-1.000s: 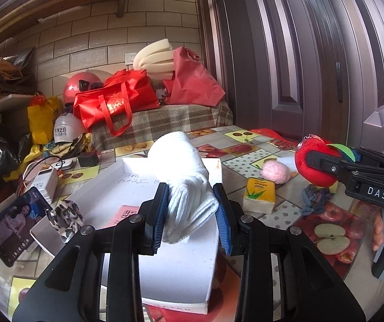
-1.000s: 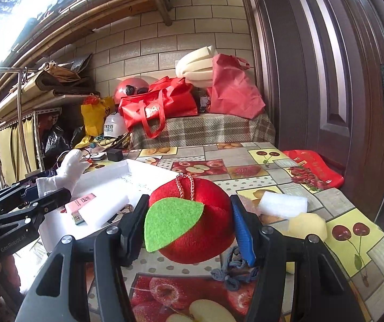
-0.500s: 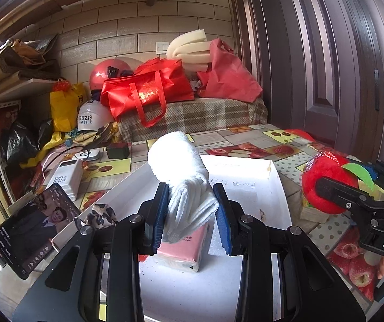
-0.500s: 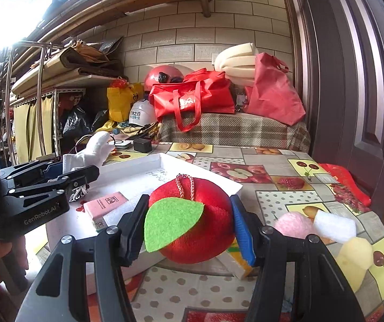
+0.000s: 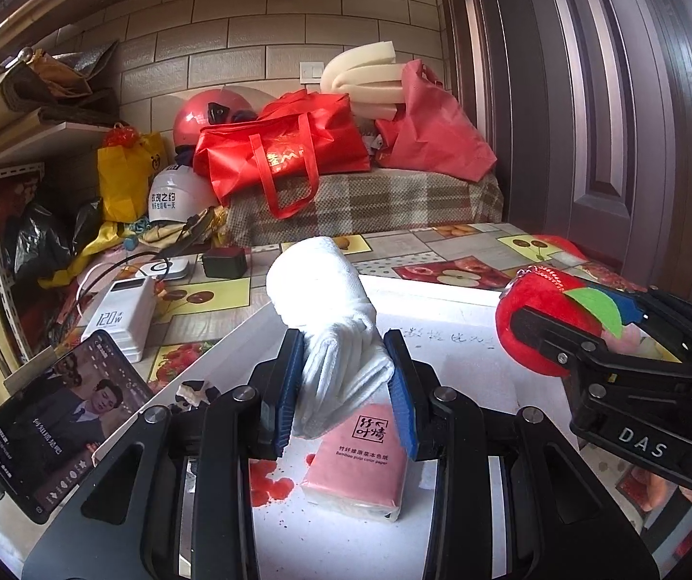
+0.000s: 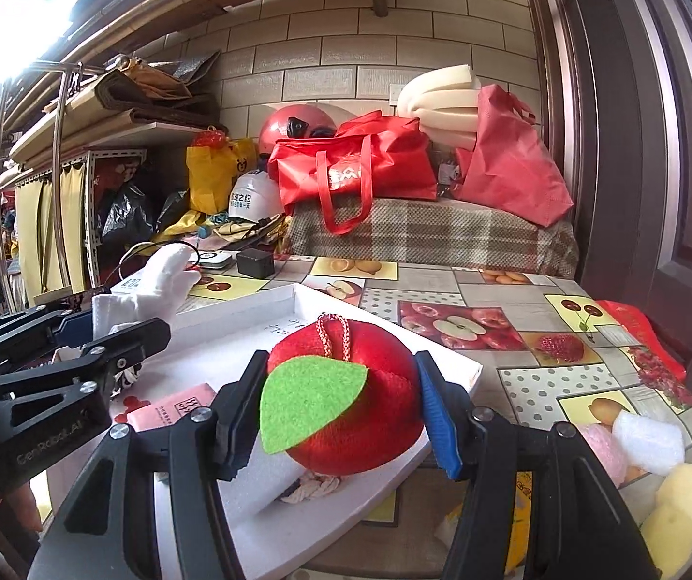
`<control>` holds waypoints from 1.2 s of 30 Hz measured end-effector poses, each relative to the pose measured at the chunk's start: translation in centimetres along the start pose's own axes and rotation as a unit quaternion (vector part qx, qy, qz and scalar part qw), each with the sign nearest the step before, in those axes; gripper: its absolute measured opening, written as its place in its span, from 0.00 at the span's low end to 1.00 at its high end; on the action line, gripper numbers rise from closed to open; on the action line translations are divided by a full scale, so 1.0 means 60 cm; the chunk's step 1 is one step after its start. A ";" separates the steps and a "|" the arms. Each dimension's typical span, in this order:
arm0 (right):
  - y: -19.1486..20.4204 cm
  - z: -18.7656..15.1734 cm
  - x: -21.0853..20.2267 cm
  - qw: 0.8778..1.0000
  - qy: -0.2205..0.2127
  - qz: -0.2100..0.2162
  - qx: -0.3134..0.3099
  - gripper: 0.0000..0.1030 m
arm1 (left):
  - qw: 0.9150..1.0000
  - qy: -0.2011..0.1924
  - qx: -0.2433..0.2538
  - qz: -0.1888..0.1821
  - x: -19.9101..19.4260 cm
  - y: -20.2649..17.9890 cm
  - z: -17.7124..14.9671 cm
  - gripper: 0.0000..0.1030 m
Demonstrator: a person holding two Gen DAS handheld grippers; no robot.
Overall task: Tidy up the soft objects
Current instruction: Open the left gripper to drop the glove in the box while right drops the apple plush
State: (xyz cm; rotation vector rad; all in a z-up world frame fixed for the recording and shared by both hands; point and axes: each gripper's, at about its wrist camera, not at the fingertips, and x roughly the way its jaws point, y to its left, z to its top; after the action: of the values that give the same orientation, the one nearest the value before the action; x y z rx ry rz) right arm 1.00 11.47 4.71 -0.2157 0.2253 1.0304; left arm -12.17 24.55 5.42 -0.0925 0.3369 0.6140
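Left gripper (image 5: 346,382) was clamped on the rolled white towel (image 5: 326,299), right gripper (image 6: 341,411) on the plush apple (image 6: 346,396), both above the white tray (image 5: 442,338). Tissue pack (image 5: 360,464) already in; foam pieces (image 6: 645,440) left on table, judging.

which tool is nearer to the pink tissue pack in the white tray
Left. The left tool, shut on the white towel, hangs right over the pink tissue pack. The right tool, holding the plush apple, is off to the pack's right.

Tissue pack (image 5: 362,459) in tray (image 5: 447,333); phone (image 5: 55,415) left of tray.
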 end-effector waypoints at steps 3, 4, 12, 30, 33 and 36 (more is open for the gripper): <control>-0.009 0.007 0.028 1.000 0.015 -0.007 0.012 0.58 | 1.000 0.006 0.002 -0.002 0.005 -0.001 0.001 0.32; -0.010 0.009 0.035 1.000 0.018 -0.009 0.015 0.58 | 1.000 0.008 0.003 -0.004 0.007 -0.002 0.001 0.32; -0.012 0.020 0.068 0.999 0.023 -0.019 0.014 0.59 | 1.000 0.020 0.008 -0.016 0.020 -0.005 0.005 0.32; -0.025 0.023 0.068 0.999 0.019 -0.029 0.033 1.00 | 1.000 -0.014 0.000 0.024 -0.002 0.002 0.003 1.00; -0.013 0.022 0.060 0.999 0.007 -0.033 0.019 1.00 | 1.000 -0.019 -0.003 0.024 -0.006 0.005 0.002 1.00; -0.009 0.022 0.054 0.999 -0.002 -0.036 0.012 1.00 | 0.999 -0.024 -0.012 0.027 -0.009 0.011 0.003 1.00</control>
State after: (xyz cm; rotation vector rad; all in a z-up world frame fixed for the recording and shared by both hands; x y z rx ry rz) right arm 3.16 14.21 5.09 -0.1986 0.2239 0.9559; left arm -12.91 24.80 5.76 -0.0915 0.2861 0.6732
